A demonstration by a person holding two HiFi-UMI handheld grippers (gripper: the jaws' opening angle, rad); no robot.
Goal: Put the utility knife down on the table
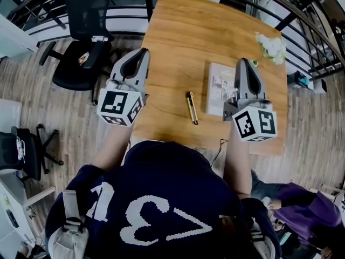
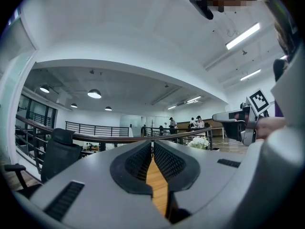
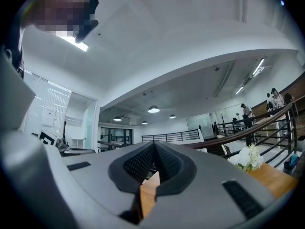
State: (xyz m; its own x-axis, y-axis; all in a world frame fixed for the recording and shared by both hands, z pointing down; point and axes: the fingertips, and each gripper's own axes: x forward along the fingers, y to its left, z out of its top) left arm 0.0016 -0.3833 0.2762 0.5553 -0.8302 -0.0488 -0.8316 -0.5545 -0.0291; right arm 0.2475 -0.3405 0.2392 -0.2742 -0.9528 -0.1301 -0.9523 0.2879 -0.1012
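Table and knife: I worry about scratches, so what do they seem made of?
Table: wood or wood-look laminate, judging by its warm, streaky grain; smooth, with a slight sheen. Knife: slim yellow and black body, probably plastic; too small to be sure.

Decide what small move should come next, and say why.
Probably just hold both grippers clear: the utility knife already lies flat on the table, between the left gripper and right gripper, both shut and empty.

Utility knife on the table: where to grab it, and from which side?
Grip the utility knife mid-handle, from above, with the jaws closing across its narrow width. It lies flat on the table, long axis pointing toward the far edge. Both long sides are free, and the book lies apart.
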